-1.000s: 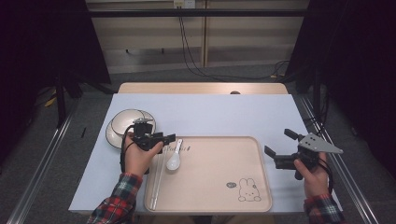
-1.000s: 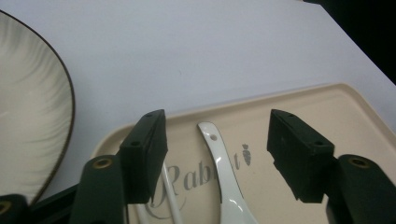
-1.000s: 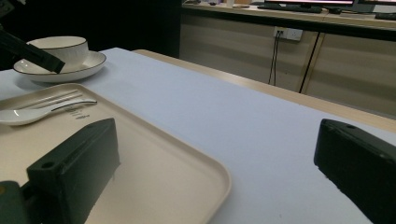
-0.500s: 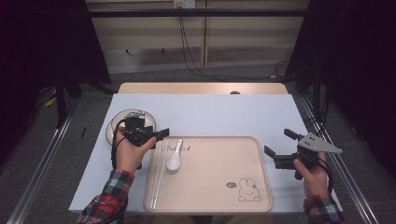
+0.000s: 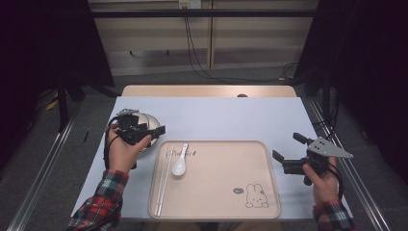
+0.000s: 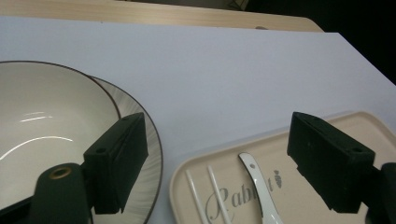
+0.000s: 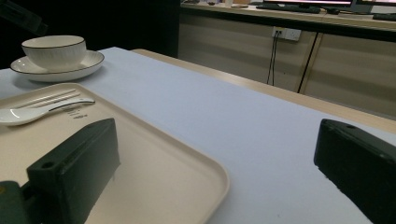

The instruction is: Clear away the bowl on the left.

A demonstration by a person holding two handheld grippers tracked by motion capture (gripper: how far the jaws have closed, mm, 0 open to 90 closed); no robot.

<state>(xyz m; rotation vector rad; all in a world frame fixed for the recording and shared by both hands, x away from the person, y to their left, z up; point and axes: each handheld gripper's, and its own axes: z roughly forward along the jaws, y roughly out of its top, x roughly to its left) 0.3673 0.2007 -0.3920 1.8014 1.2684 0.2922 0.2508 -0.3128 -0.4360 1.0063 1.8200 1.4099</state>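
Observation:
A cream tray [image 5: 216,204] lies at the table's front. In its left part are a white spoon [image 5: 180,163] [image 6: 254,186] [image 7: 28,114] and white chopsticks [image 5: 162,180] [image 6: 205,189]. To the tray's left a white dark-rimmed bowl [image 5: 153,122] [image 6: 37,135] [image 7: 53,49] stands on a matching plate [image 6: 152,154] [image 7: 88,63]. My left gripper [image 5: 155,136] [image 6: 217,126] hovers over the bowl's near edge, pointing at the tray. Its jaws have just been opening and nothing is between them. My right gripper [image 5: 288,147] [image 7: 217,140] is open and empty at the tray's right edge.
A pale blue mat [image 5: 226,118] covers the table, bare behind the tray. A wooden table edge [image 5: 207,90] runs along the far side. Cables [image 5: 197,53] hang beyond it. A rabbit drawing [image 5: 255,196] marks the tray's front right corner.
My left gripper has drawn back from the spoon's handle, leftward and up over the bowl, with its jaws wider. The spoon stays in the tray. The right gripper has not moved.

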